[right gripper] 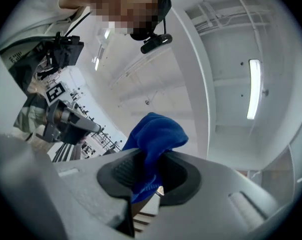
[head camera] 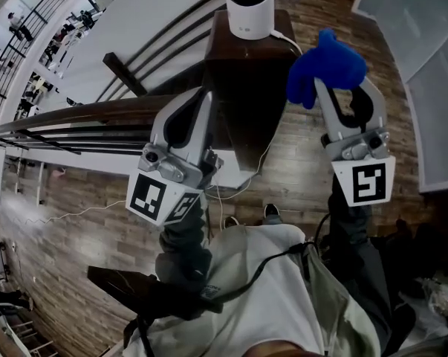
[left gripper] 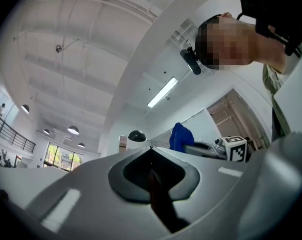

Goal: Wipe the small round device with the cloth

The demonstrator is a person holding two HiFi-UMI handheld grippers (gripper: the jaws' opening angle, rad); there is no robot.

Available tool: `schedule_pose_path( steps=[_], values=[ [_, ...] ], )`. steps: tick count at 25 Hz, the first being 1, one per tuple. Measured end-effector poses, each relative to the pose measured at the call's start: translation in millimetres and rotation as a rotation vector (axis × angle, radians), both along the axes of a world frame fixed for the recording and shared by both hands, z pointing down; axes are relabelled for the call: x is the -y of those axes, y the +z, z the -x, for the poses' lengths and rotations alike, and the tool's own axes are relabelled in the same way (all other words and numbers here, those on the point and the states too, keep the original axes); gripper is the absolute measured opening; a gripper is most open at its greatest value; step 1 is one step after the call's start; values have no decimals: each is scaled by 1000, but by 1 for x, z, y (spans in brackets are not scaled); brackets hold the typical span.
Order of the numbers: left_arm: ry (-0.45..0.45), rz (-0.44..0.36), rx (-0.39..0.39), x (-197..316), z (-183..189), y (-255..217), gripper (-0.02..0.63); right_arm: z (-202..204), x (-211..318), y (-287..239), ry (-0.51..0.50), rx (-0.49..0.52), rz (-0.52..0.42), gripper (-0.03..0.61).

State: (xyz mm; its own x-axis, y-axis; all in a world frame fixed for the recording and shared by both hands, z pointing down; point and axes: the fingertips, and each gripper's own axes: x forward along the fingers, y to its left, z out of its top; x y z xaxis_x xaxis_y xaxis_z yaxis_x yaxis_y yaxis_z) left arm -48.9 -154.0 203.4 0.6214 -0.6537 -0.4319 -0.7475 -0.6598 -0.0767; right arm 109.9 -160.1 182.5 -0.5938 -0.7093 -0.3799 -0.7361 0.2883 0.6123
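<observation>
Device: noted atop post, ahead-left of cloth | right gripper: clamped on cloth, raised near device | left gripper: closed, empty

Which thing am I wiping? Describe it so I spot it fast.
Find the dark wooden post at the end of the curved railing, top of the head view. On its top stands the small round device: a white cylinder with a black dome and a white cable, unlike the blue cloth to its right.
</observation>
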Motion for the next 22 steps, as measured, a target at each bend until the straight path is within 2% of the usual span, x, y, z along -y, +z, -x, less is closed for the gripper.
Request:
schedule_pose_path(
  steps=[4, 6, 9, 13, 17, 22],
  values=[
    [-20, -1, -3, 1, 10, 0, 5, 13, 32, -47, 52, -143, -131, 87],
    [-26, 2, -12, 3, 13, 1, 5, 23, 50, -68, 76, -204, -162, 87],
    [-31, 5, -19, 4, 15, 2, 5, 25, 88, -86, 132, -193, -66, 87],
    [-36, 7, -34, 6, 19, 3, 5, 39, 116, -94, 34, -68, 46, 87],
    [-41, 7, -53, 5, 24, 3, 5, 36, 119, -72, 7, -28, 109, 87],
    [-39, 25, -89, 8, 22, 11, 5, 27, 128, -25, -39, -24, 296, 87]
  ],
)
